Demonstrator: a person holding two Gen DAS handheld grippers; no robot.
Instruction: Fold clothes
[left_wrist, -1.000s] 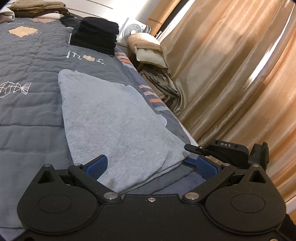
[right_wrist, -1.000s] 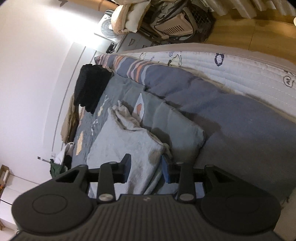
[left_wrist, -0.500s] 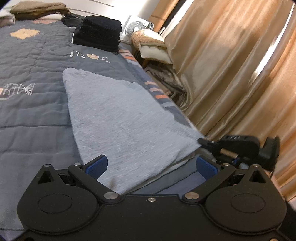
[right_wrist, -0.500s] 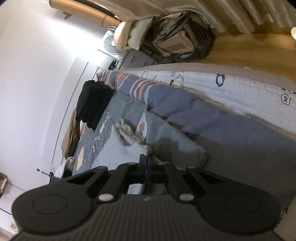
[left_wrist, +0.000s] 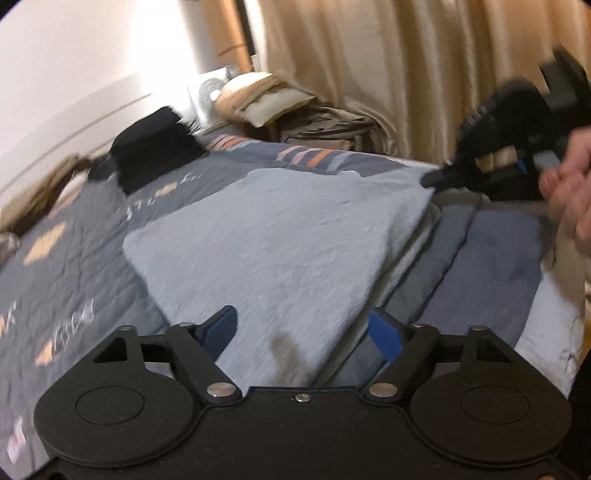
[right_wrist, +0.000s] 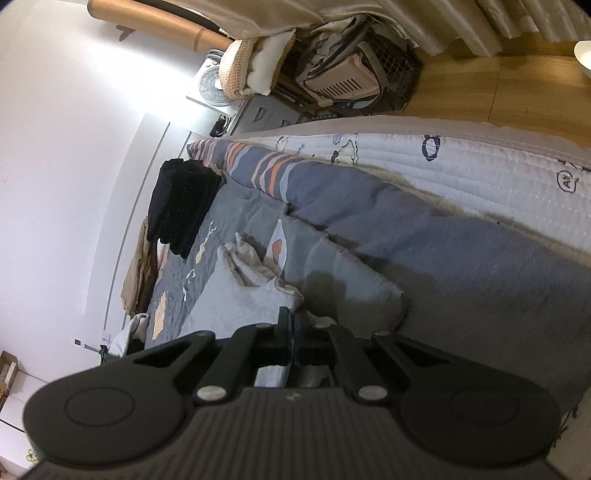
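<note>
Right gripper (right_wrist: 291, 325) jaws were pressed together, clamped on a corner of the grey garment (right_wrist: 236, 299); in the left wrist view the same gripper (left_wrist: 434, 181) pinched the garment's far right corner, a hand (left_wrist: 569, 195) behind it. Left gripper (left_wrist: 301, 328) jaws stood wide apart, blue pads (left_wrist: 221, 328) either side of the garment's near edge, gripping nothing; cannot tell if they touched the cloth. The garment (left_wrist: 280, 240) lay folded and mostly flat near the bed's right edge, on the grey quilt (left_wrist: 74, 266), with its right corner lifted slightly. Loose crumpled folds showed at its far end in the right wrist view. A black clothes stack (left_wrist: 155, 147) sat near the far edge of the bed, well apart from the garment. Beyond the bed: a fan (right_wrist: 210, 83), a pillow pile (left_wrist: 258, 96), curtains (left_wrist: 388, 66). Left view was motion-blurred.
</note>
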